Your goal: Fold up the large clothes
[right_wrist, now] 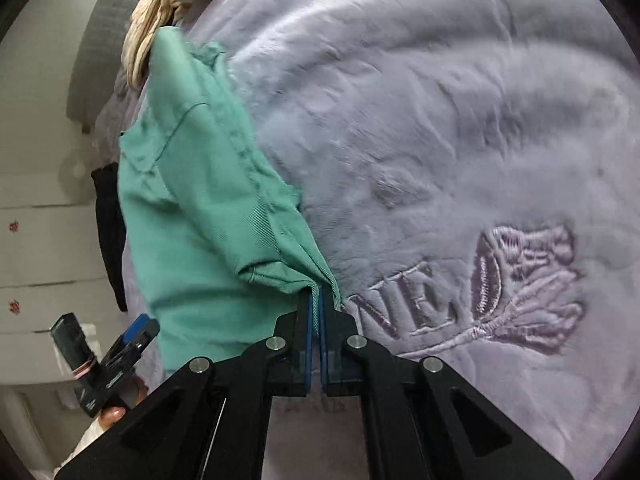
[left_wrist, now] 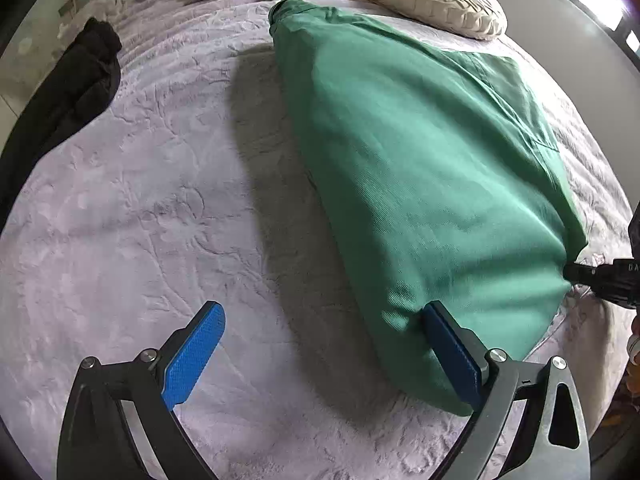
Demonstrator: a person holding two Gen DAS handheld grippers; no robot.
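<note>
Blue-padded, the left tool (left_wrist: 320, 354) stands spread wide, one pad against the green garment (left_wrist: 420, 168), nothing pinched. That garment lies folded lengthwise on the lilac bedspread (left_wrist: 140, 220), its fabric ribbed. Clenched, the right tool (right_wrist: 318, 300) pinches its corner hem.

The right tongs (right_wrist: 317, 304) are closed on a corner of the green garment (right_wrist: 200, 200), which is lifted above the lilac bedspread (right_wrist: 440, 120). Embroidered letters (right_wrist: 404, 304) and a flower (right_wrist: 528, 280) lie just beside the tongs.
</note>
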